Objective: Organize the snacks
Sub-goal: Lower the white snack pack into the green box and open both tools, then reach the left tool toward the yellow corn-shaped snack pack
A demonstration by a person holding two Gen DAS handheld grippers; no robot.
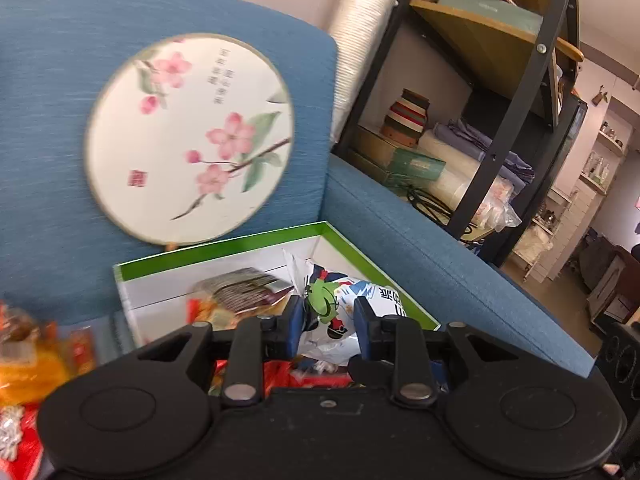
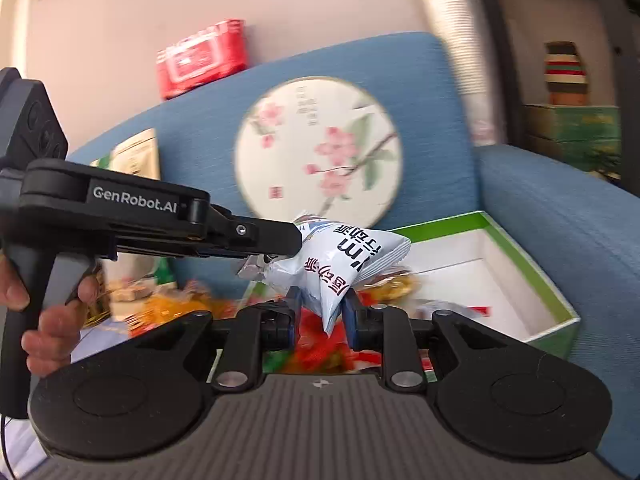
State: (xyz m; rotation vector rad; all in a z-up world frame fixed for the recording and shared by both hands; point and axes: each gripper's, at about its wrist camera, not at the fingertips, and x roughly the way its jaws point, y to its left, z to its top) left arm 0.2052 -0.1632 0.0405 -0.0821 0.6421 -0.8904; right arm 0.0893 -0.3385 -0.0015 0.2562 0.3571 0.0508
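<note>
One blue sofa filled the back, with one round blossom fan leaning on its backrest. To the right stood one dark shelf rack stacked with boxes and folded cloth. One red pack sat on the top edge of the backrest.

One green-rimmed white box lay on the seat, against the armrest. Held several wrappers at its left end, too blurred to count; its right end showed bare white floor. More loose snacks lay in a heap on the seat left of the box, also too blurred to count.

One white snack bag with dark lettering hung above the box's left end, gripped at two places.

Two grippers in view. Left gripper reached in level from the left, held by a hand on its pistol grip, fingertips pinching the bag's upper left corner; in its own camera the fingers stood apart, with the bag between them. Right gripper pointed forward from below, jaws narrowed on the bag's lower corner.
</note>
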